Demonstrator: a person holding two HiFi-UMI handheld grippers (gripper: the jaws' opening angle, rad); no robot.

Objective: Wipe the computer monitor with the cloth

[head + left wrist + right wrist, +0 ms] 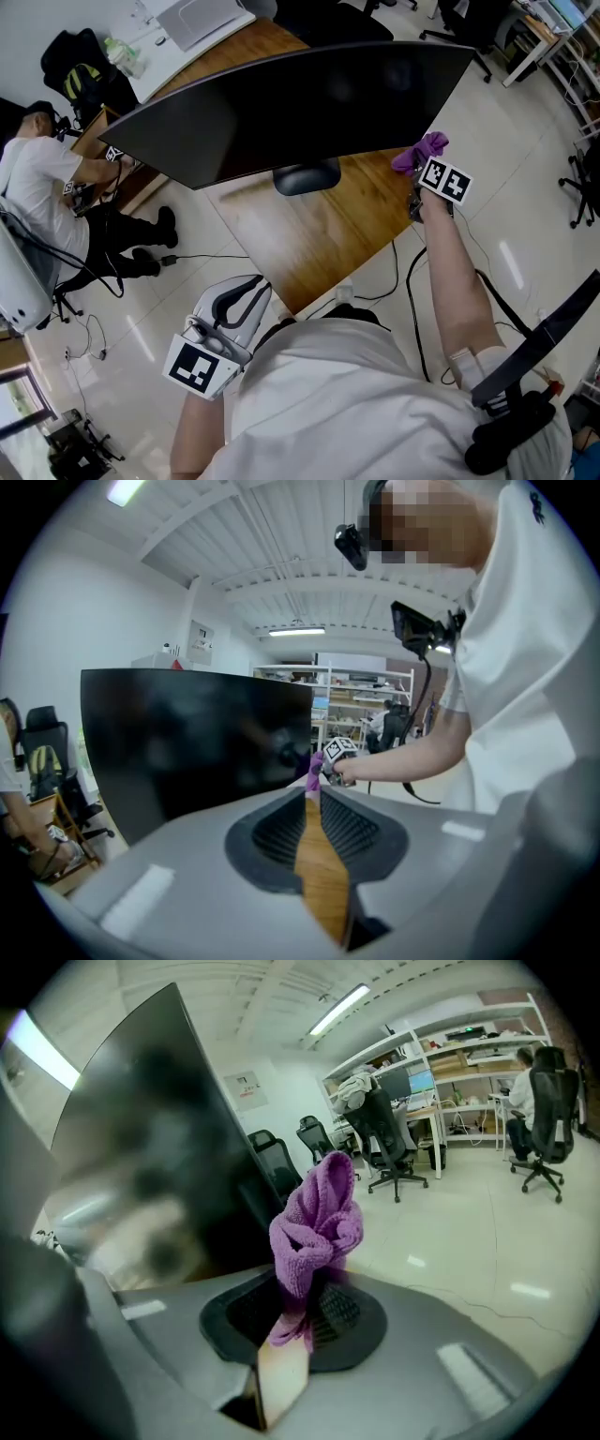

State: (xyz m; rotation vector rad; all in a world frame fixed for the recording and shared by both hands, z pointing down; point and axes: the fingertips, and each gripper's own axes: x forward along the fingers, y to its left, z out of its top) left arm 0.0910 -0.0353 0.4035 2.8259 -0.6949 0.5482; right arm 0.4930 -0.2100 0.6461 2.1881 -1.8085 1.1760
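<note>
My right claw [305,1296] is clamped on the bunched purple microfibre cloth [317,1221]. The wad pokes out past the tips, I judge so that soft pile meets glass first, just beside the right edge of the wide curved black monitor [291,103]. My left claw [314,801] hangs low in front of the monitor, jaws together on nothing, out of the way. The brown wooden counter [319,244] carries the monitor's dark oval foot [307,176]. A seated person [37,187] is well left of the monitor. Nothing blocks the screen.

Left tongs [312,795] pressed together, facing dark monitor [192,742].
</note>
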